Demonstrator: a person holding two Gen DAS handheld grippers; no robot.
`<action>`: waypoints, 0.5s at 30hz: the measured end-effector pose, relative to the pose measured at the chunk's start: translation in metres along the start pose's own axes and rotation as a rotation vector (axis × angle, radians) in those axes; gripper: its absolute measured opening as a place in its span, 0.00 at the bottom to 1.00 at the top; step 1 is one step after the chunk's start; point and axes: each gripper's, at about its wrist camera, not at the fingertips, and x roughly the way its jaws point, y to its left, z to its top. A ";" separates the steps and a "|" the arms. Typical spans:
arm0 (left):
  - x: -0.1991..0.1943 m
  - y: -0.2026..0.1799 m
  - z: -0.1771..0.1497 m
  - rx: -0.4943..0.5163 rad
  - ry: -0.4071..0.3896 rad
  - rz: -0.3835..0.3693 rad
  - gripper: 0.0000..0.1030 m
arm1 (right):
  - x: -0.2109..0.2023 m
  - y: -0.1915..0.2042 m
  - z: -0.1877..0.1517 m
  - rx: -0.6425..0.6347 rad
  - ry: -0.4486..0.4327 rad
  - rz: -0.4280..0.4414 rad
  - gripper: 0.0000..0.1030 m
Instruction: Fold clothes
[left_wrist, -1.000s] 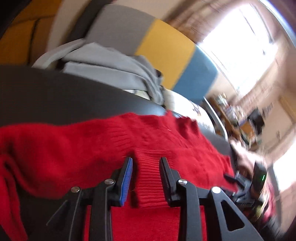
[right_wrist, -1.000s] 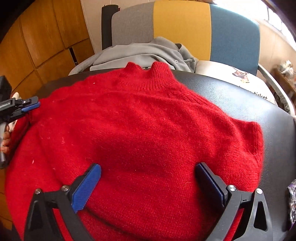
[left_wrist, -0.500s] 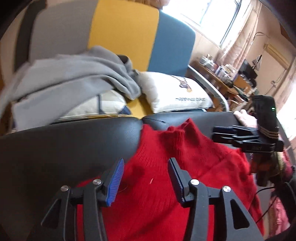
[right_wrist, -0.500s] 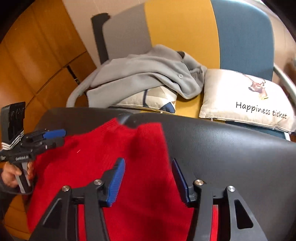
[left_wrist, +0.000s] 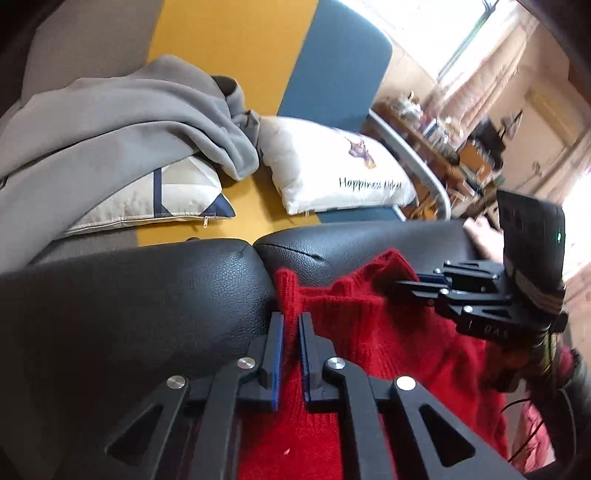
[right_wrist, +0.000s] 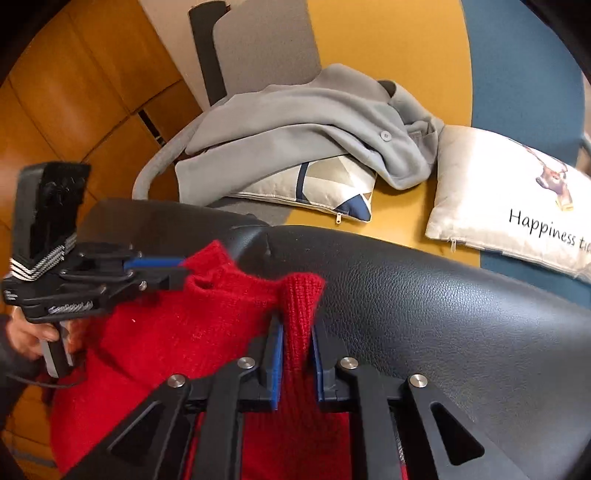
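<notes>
A red knit sweater (left_wrist: 388, 332) lies on a black leather surface (left_wrist: 129, 295); it also shows in the right wrist view (right_wrist: 177, 332). My left gripper (left_wrist: 291, 321) is shut on the sweater's ribbed edge at its left corner. My right gripper (right_wrist: 297, 328) is shut on the other ribbed corner (right_wrist: 301, 295). Each gripper shows in the other's view, the right one (left_wrist: 406, 286) and the left one (right_wrist: 177, 271), both pinching the red fabric's top edge.
Behind the black surface (right_wrist: 443, 314) is a grey, yellow and blue sofa (left_wrist: 221, 55) with a grey garment (right_wrist: 314, 122), a patterned cushion (right_wrist: 314, 184) and a white "Happiness ticket" pillow (left_wrist: 332, 170). Wood panelling (right_wrist: 74, 110) is at left.
Both grippers have moved to the sweater's far top edge and shut on its ribbed corners; a second ago they were open over the spread sweater.
</notes>
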 end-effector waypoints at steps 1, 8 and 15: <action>-0.008 -0.001 -0.003 -0.006 -0.022 -0.017 0.06 | -0.004 0.003 -0.001 -0.004 -0.011 0.003 0.13; -0.067 -0.016 -0.029 -0.009 -0.163 -0.106 0.06 | -0.052 0.024 -0.016 0.003 -0.115 0.046 0.13; -0.091 -0.025 -0.078 0.011 -0.169 -0.107 0.06 | -0.090 0.044 -0.075 0.019 -0.164 0.074 0.13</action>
